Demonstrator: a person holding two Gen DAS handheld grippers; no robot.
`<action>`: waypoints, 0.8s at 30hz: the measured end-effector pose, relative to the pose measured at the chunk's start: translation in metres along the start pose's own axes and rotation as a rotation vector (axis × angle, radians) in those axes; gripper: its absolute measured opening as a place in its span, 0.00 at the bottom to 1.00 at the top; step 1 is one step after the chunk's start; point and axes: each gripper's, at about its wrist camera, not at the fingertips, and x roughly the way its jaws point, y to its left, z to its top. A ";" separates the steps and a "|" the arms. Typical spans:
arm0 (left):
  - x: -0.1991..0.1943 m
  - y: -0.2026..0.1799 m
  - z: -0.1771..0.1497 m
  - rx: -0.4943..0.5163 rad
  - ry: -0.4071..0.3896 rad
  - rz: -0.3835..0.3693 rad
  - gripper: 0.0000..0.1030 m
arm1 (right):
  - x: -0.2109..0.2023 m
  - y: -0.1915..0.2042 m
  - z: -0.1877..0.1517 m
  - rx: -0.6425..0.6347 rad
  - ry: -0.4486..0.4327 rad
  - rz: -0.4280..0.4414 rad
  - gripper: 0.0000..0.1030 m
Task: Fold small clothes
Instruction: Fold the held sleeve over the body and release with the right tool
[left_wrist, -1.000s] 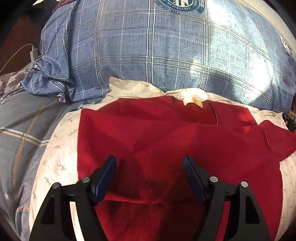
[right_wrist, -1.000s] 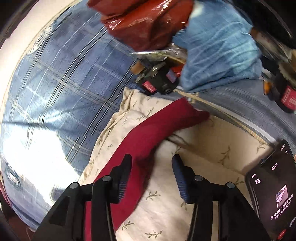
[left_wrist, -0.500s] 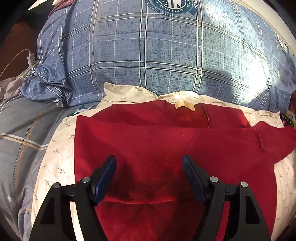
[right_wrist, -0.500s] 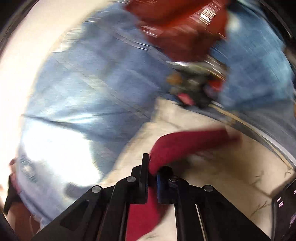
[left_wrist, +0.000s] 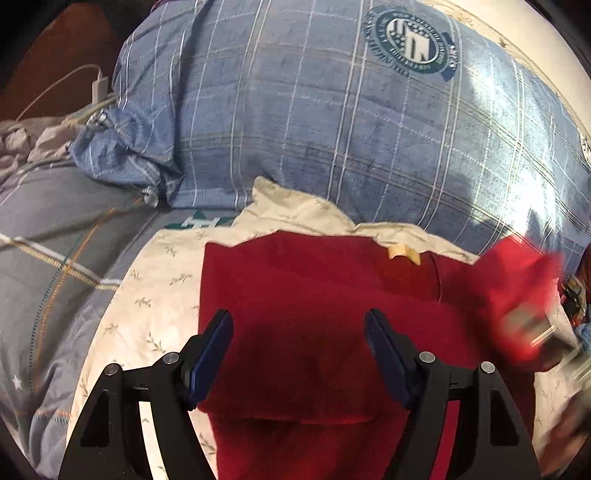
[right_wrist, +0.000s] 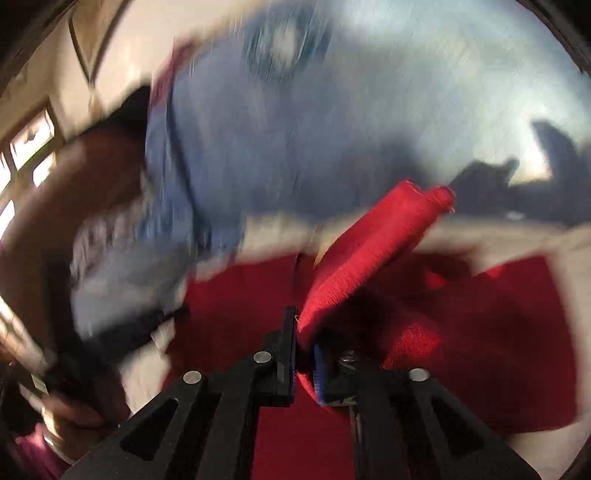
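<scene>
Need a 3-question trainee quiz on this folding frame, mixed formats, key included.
1. True or false: the left gripper is shut on the red knit garment.
2. Which gripper holds the garment's red sleeve? A) left B) right C) neither
3. Fill in: the garment lies on a cream leaf-print cloth, in front of a blue plaid ____.

Key: 1 false, its fingers stand apart over the garment; 2 B, the right gripper pinches the sleeve; 3 pillow.

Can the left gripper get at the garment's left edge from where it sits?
Probably yes. The left gripper is open over the red garment, whose left edge lies flat and uncovered on the cream sheet, just beside its left finger.
</scene>
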 end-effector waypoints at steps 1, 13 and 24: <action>0.002 0.001 0.000 -0.001 0.008 -0.001 0.71 | 0.025 0.001 -0.011 0.006 0.091 -0.011 0.13; 0.012 -0.012 -0.002 0.032 0.024 -0.053 0.71 | -0.037 -0.022 -0.023 0.023 0.010 -0.081 0.64; 0.018 -0.001 -0.007 -0.022 0.078 -0.100 0.71 | -0.059 -0.033 -0.026 0.093 -0.052 -0.100 0.64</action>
